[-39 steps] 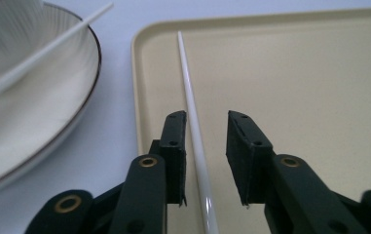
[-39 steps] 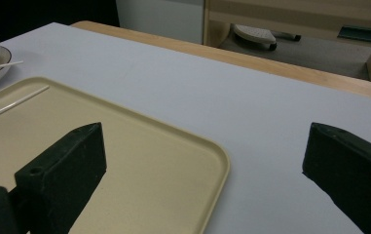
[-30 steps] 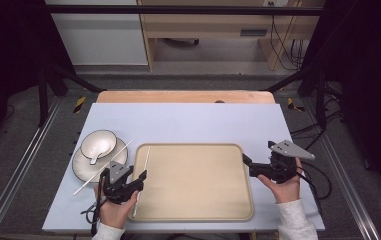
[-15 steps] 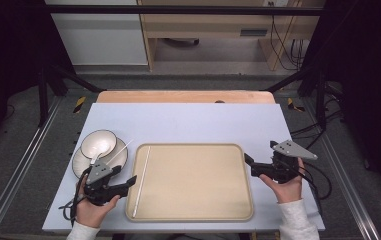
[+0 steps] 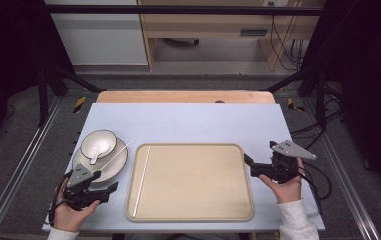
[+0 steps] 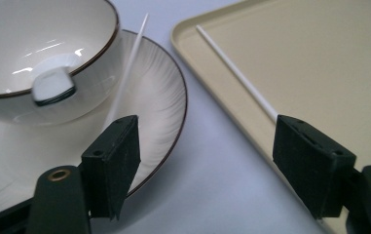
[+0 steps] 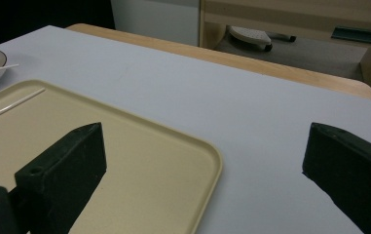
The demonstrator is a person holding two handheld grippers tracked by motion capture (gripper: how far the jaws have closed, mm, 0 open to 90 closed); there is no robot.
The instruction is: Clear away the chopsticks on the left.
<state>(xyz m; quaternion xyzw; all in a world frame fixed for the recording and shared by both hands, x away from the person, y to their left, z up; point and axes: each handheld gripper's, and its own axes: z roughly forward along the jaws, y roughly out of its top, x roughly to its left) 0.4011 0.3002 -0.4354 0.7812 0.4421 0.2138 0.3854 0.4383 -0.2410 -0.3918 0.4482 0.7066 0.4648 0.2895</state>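
Table (image 5: 188,120): pale blue-grey top on a wooden board whose far edge shows beyond it.

Tray (image 5: 193,210): beige, rectangular with rounded corners and a low rim, lying flat at the near middle of the table. Otherwise bare except for one item.

Chopstick, first (image 5: 141,181): thin and white, lying inside the tray along its left edge, pointing away from the person. In the left gripper view it runs up the tray (image 6: 319,73) from behind the right-hand jaw.

Plate (image 5: 119,165): white with a thin dark rim and fine ribbing, on the table just left of the tray and apart from it.

Bowl (image 5: 99,142): white with a dark rim, standing on the far left part of the plate. A white spoon (image 5: 94,157) rests inside it, its handle over the near rim.

Chopstick, second (image 5: 114,156): white, lying slantwise across the plate beside the bowl, its far tip past the plate's right edge.

Left gripper (image 5: 109,188): held in the person's left hand (image 5: 70,212) at the near left of the table, just in front of the plate. Jaws spread wide with nothing between them; in the left gripper view one jaw sits over the plate's rim (image 6: 173,97), the other at the tray's edge.

Right gripper (image 5: 248,161): held in the right hand (image 5: 285,187) just right of the tray. Jaws spread wide and empty, pointing toward the tray's right rim (image 7: 207,146).
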